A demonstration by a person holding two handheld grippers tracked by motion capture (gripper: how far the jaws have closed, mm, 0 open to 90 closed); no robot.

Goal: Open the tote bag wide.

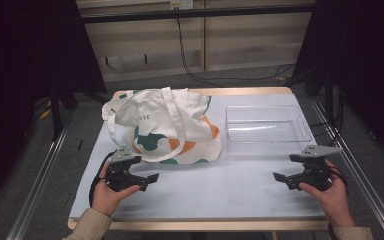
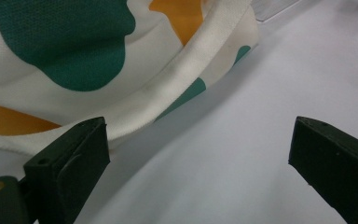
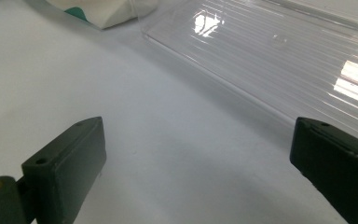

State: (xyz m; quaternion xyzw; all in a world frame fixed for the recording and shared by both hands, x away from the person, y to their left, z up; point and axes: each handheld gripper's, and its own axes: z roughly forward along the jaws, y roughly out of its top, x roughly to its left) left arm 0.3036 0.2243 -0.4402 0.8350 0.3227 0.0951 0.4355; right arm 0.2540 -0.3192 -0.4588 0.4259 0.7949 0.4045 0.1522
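In the high view, a white tote bag [image 1: 162, 125] with green and orange patches is seen lying on the worktop [image 1: 220, 190], with a clear plastic tray [image 1: 267, 129] just beside it; the left tool [image 1: 147, 181] is held near the bag's front edge, the right tool [image 1: 280, 179] near the tray. In the left gripper view, the jaws are spread wide with nothing between them, the bag's strap [image 2: 186, 65] lying just ahead. In the right gripper view, the jaws are likewise released, the tray [image 3: 279, 60] lying ahead.

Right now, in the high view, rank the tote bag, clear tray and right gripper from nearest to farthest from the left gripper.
1. Tote bag: just beyond the left gripper.
2. Clear tray: far right of the table.
3. Right gripper: across the table, near right edge.
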